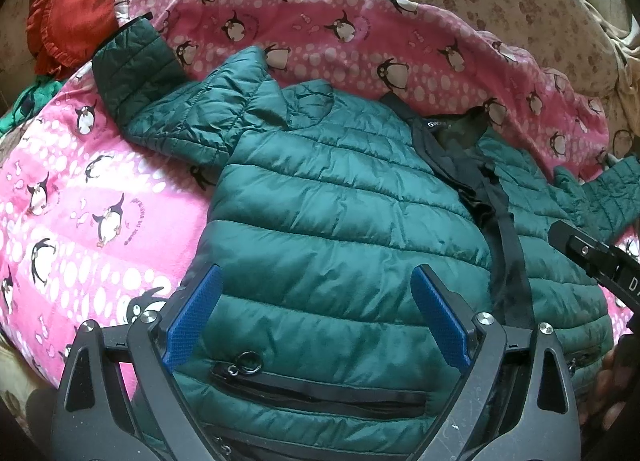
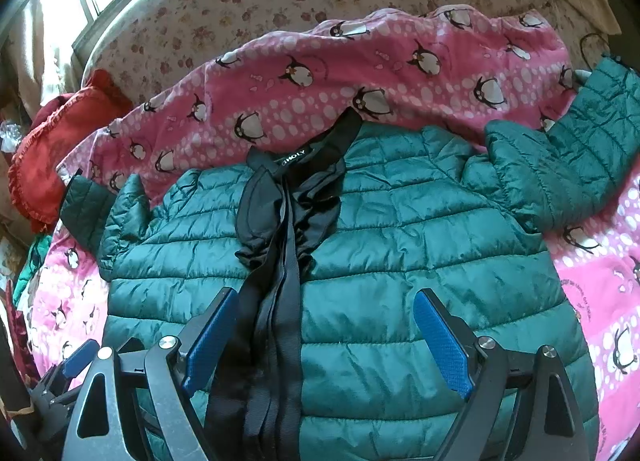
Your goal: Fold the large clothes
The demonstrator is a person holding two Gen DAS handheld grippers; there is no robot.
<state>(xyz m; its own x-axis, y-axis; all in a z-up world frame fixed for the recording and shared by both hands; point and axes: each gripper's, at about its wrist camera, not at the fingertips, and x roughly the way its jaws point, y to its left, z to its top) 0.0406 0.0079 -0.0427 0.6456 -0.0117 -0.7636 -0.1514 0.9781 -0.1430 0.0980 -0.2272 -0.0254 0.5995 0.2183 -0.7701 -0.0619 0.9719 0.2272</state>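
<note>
Both grippers, left (image 1: 316, 317) and right (image 2: 324, 337), hung unclenched over the green jacket (image 2: 400, 261); gripping a sleeve (image 2: 560, 165) first seemed wisest.

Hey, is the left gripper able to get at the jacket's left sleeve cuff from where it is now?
Probably yes. The left gripper hangs open over the green puffer jacket, and the sleeve cuff lies uncovered on the penguin blanket, with nothing between them.
</note>
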